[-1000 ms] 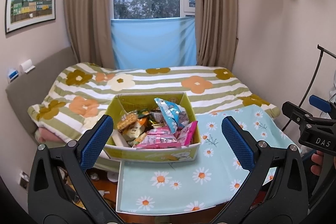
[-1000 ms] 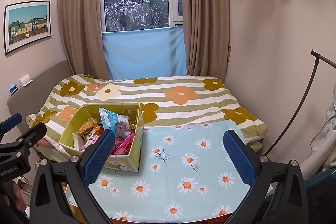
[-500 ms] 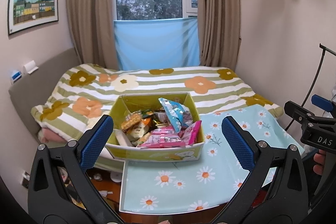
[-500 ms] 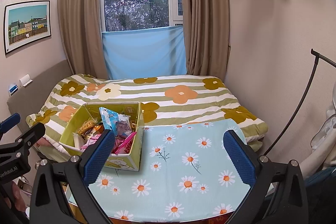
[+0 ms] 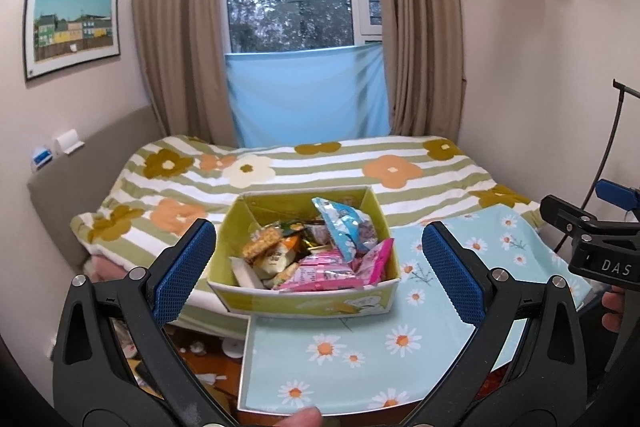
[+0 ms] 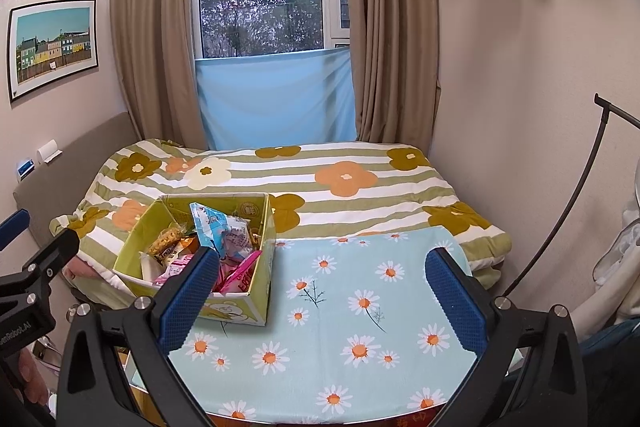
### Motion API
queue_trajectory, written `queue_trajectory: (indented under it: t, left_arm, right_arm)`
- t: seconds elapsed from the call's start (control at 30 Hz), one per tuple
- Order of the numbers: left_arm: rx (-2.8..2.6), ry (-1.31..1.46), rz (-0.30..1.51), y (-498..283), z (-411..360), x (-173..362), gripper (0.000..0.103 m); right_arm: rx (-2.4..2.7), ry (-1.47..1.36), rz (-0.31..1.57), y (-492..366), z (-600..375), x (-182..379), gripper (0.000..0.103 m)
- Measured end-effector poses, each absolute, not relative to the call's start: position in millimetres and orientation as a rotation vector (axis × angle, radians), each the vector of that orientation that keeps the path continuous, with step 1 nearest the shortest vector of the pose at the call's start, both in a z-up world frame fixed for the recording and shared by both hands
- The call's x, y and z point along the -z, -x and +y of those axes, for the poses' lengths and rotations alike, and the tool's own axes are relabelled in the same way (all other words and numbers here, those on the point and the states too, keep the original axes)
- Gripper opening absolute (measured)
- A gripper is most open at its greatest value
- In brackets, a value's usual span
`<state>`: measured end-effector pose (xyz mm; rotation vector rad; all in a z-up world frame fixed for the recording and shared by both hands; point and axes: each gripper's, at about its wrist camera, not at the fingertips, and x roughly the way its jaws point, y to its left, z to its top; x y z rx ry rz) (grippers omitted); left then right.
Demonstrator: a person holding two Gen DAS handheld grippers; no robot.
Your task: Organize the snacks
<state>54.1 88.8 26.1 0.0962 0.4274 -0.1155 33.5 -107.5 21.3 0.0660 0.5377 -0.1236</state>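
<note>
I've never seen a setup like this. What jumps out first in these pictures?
A yellow-green box heaped with bright snack packets sits at the left end of a daisy-print cloth, close to a flower-striped bed. In front of each camera, a black gripper with blue pads, the left gripper and right gripper, is wide open and empty.

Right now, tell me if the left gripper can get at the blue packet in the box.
Probably yes. The left gripper is open and faces the box, whose top is open; the blue packet sticks up above the other snacks, with nothing between.
</note>
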Motion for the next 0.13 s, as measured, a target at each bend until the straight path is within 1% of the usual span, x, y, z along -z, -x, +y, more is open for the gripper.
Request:
queue_trajectory:
  t: [0.13]
  left_arm:
    - [0.115,-0.091,0.425,-54.5,88.5,-25.1,0.102]
  right_arm:
    - [0.124,-0.066,0.543,-36.1,-107.8,-20.5,0.102]
